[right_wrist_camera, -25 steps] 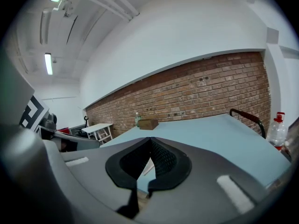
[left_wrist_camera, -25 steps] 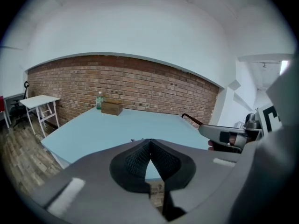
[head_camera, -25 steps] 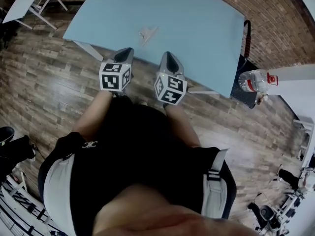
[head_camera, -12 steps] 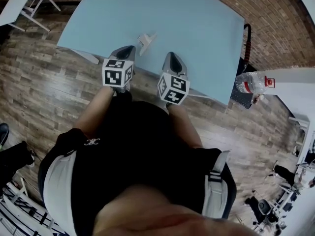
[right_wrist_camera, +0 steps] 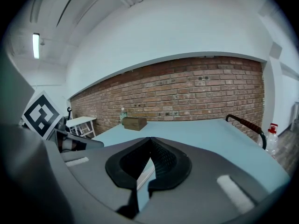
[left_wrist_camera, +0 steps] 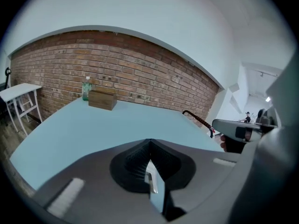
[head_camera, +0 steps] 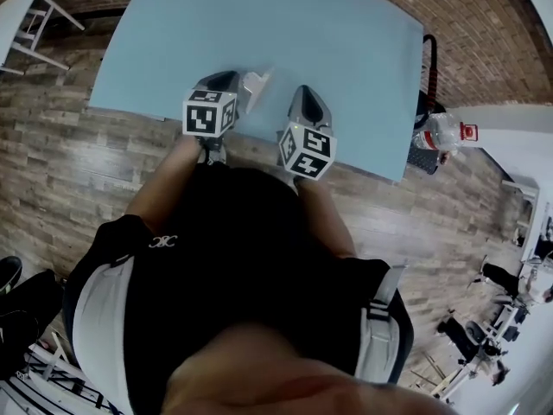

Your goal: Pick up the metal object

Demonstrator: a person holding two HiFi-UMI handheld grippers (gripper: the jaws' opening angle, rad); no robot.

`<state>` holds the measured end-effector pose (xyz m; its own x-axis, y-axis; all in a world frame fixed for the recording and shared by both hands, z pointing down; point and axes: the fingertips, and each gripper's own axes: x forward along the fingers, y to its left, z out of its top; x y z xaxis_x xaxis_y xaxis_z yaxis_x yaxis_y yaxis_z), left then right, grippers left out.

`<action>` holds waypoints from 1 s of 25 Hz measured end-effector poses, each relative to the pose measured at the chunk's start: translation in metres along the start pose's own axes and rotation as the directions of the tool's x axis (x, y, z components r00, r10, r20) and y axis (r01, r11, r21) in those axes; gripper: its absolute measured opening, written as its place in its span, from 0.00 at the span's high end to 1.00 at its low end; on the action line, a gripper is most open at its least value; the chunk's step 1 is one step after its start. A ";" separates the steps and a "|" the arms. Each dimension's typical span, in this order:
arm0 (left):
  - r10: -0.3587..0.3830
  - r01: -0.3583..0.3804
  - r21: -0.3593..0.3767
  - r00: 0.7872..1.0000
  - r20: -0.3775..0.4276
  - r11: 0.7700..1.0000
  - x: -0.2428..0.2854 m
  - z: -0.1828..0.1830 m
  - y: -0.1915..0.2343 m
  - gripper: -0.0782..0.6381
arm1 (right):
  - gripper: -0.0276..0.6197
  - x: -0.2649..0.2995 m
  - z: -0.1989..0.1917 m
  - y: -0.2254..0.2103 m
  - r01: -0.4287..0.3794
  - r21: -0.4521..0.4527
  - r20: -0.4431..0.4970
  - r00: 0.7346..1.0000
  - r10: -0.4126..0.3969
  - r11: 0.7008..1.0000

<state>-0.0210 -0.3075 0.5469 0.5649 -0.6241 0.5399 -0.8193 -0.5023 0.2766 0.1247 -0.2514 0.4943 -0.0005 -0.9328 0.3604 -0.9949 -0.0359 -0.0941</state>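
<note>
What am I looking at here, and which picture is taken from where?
There is no robot. A person holds a hand-held gripper in each hand. The head view looks down from a camera on the person's head. It shows the left gripper and the right gripper over the near edge of a light blue table. The other two pictures come from a camera riding on each gripper, looking along its fingers. A small metal object lies on the table between the grippers. A wooden box and a greenish bottle stand at the far end. Both grippers are shut and hold nothing.
</note>
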 end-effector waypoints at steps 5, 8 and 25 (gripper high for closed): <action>-0.048 0.049 0.017 0.997 -0.053 0.999 0.027 0.005 0.014 0.89 | 0.93 0.018 -0.001 0.001 0.061 0.010 -0.010 0.998 -0.061 0.998; -0.094 0.097 0.023 0.991 -0.100 0.995 0.043 0.001 0.020 0.86 | 0.94 0.026 -0.002 0.003 0.098 0.015 -0.016 0.995 -0.098 0.995; -0.142 0.150 0.001 0.940 -0.310 0.989 0.111 -0.061 0.013 0.78 | 0.93 0.031 -0.005 -0.028 0.177 -0.022 -0.071 0.982 -0.178 0.984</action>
<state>0.0254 -0.3471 0.6589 0.6172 -0.3298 0.7144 -0.7252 -0.5907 0.3538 0.1524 -0.2777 0.5128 0.1692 -0.8838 0.4361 -0.9813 -0.1922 -0.0088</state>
